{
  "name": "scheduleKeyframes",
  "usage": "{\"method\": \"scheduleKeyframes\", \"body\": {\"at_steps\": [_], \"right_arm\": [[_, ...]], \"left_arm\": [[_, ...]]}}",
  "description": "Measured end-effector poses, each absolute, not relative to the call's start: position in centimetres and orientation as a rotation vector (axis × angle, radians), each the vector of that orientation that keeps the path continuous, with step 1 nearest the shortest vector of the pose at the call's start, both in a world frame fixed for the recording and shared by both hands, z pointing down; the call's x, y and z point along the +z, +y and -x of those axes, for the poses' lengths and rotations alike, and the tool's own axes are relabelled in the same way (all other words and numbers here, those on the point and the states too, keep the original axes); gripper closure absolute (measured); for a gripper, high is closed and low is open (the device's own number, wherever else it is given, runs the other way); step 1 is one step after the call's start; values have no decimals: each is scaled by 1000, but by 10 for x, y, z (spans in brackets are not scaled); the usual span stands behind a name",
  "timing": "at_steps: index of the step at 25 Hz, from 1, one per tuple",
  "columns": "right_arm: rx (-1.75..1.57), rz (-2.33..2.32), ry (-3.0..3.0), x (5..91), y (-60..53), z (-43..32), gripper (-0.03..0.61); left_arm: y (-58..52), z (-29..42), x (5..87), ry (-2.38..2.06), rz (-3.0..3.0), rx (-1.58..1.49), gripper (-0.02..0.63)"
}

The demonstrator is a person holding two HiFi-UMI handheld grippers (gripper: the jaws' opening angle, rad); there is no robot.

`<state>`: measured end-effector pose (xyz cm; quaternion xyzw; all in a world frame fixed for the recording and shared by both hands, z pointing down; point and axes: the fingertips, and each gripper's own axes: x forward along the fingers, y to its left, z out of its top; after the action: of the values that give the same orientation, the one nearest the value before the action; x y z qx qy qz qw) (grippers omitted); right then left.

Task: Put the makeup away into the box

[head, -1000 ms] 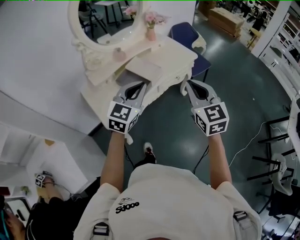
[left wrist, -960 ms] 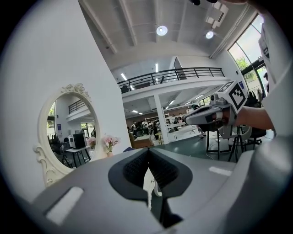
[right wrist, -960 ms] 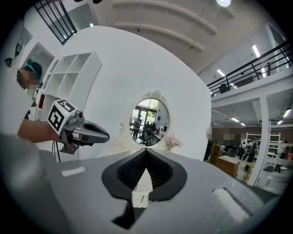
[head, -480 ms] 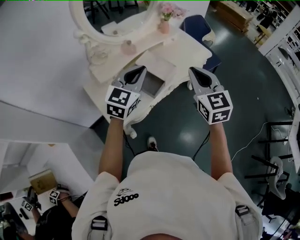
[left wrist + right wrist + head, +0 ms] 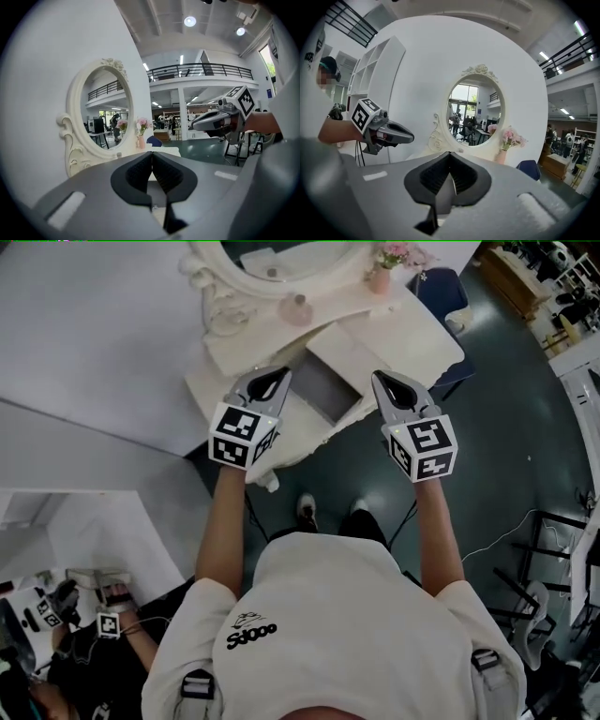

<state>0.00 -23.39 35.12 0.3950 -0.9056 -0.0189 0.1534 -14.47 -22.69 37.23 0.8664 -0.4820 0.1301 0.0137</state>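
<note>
A person in a white shirt [image 5: 347, 615] stands at a white vanity, both bare forearms stretched out ahead with a gripper in each hand. The left gripper [image 5: 273, 381] has its fingers pressed together with nothing between them, and it hangs over the near left part of the surface [image 5: 412, 338]. The right gripper [image 5: 386, 383] is level with it and well apart to the right, at the surface's near edge; its fingers are also pressed together and empty. Between the two tips, slightly beyond them, lies the box [image 5: 330, 388], open at the top and grey inside; I cannot make out anything in it. Farther back, on the ledge under the mirror [image 5: 281, 251], stands a small round pink bottle [image 5: 298, 308], the only makeup I can pick out, well apart from both grippers and from the box. To its right a pink vase [image 5: 380, 279] holds pink flowers. Past the far right corner stands a blue chair [image 5: 441, 292] on the dark glossy floor [image 5: 506, 427].
</note>
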Motion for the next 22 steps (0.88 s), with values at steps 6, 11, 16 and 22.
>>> {"method": "scheduleKeyframes", "body": {"at_steps": [6,11,16,22], "right_arm": [[-63,-906,-2641,386,-243,39,577],[6,-704,-2642,429,-240,65,577],[48,-608,-2612,468,-246,78,577],[113,-550,-2570,508,-239,79,577]], "left_arm": [[-224,183,426,-1594,-2488,466,565],[-203,204,488,-1636,-2260,526,517],[-198,214,543,-1638,-2119,548,456],[-188,224,601,-1630,-1983,581,402]]}}
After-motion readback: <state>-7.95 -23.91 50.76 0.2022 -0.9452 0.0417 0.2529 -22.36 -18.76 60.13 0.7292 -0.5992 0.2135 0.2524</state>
